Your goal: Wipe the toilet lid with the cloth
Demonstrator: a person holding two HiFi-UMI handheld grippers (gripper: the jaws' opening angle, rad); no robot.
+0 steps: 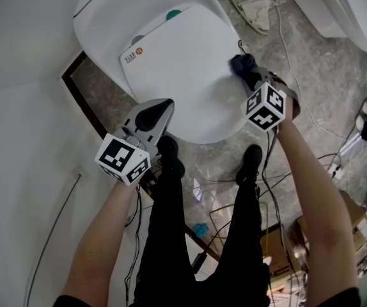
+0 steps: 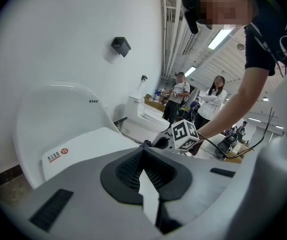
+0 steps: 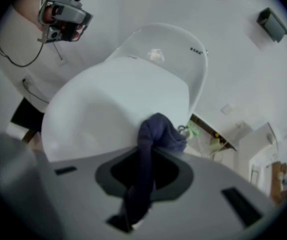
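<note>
head view looks steeply down on the white toilet lid [image 1: 183,82], which is closed and lies with its long axis running from the hinge end at the far left to the rounded front at the near right. the right tool [image 1: 250,75] is clamped on the dark blue cloth [image 1: 242,63]. the cloth is bunched at the tips and sits on the lid's right edge, towards the far end. from there nearly all of the lid spreads to the left and nearer, so the coming stroke would likely sweep leftward across the lid.

right gripper view confirms the hold. a strip of cloth [image 3: 158,131] runs down between the closed jaws of the right tool [image 3: 144,156], and its wad rests against the lid [image 3: 108,104].

the left tool [image 1: 163,105] hovers at the lid's near-left edge with its jaws together and nothing in them, as the left gripper view shows [image 2: 143,153]. it is the farther of the two from the cloth, and it could stand in the way of a stroke carried right across.

a small sticker [image 1: 133,55] marks the hinge end, and the cistern [image 1: 107,5] rises behind it. the person's shoes [image 1: 171,155] stand just before the bowl. loose cables [image 1: 286,50] trail on the floor to the right, clear of the lid.
</note>
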